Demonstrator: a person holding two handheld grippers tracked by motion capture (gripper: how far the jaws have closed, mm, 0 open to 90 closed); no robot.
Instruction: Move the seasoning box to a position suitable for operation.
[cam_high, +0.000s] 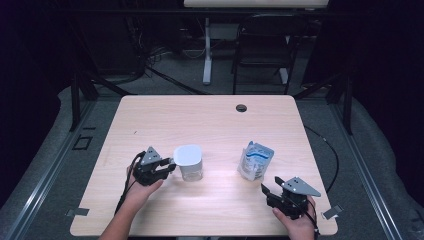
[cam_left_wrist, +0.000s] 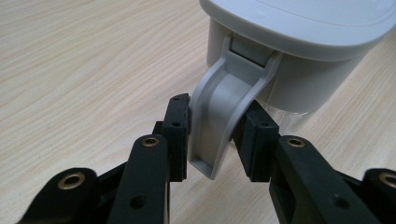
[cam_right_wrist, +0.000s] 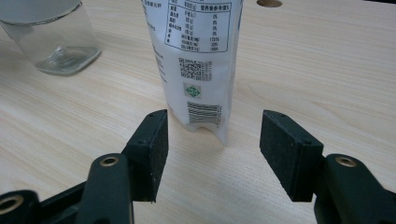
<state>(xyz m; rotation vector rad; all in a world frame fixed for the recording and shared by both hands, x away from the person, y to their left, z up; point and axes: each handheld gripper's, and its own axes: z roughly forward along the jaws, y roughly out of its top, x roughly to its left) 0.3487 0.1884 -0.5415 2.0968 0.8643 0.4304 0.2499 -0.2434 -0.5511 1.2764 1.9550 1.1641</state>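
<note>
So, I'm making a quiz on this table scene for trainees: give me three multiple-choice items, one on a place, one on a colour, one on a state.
1. Where does the pouch stand, seen from the high view?
A. right of the container
B. left of the container
C. on the container

2. What colour is the lid of the container?
A. red
B. pale grey
C. black

3. How do the right gripper jaws stand?
A. shut on the pouch
B. shut on the lid
C. open, short of the pouch

Answers:
1 A, the pouch stands to the container's right.
2 B, lid and latch look pale grey.
3 C, bare table shows between both pads.
</note>
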